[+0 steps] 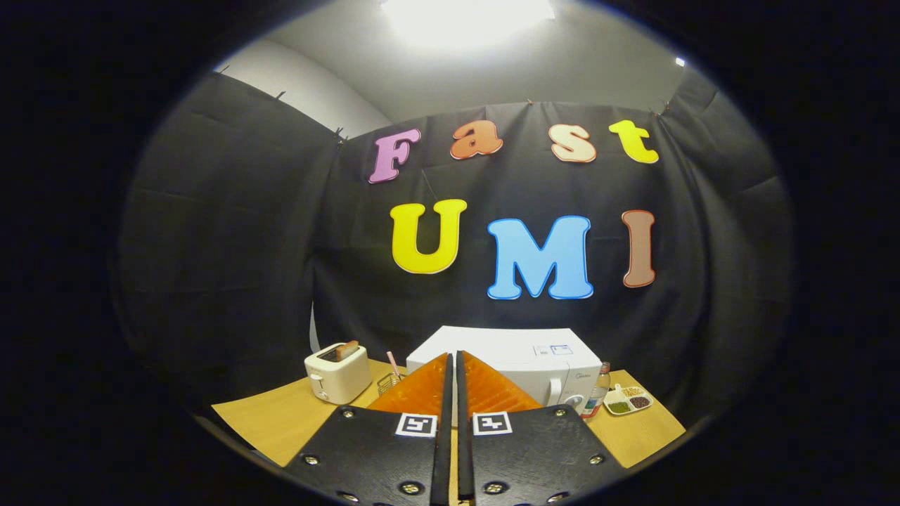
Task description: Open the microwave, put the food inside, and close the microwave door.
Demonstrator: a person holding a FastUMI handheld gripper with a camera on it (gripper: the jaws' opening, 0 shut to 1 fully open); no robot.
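Observation:
A white microwave [517, 362] stands on the wooden table [281, 418] against the booth's wall, its door closed and a pale handle [555, 391] near its right side. My gripper [452, 360] is held above the table's near side, some way short of the microwave, and points at its front. The two fingers stand close together with only a thin slit between them and nothing in it. The fingers hide the left and middle of the microwave's front.
A cream toaster [338, 372] with a slice of bread in it stands left of the microwave. A small wire rack [388, 382] sits between them. Right of the microwave are a bottle [598, 398] and a divided white dish [628, 400] of small foods.

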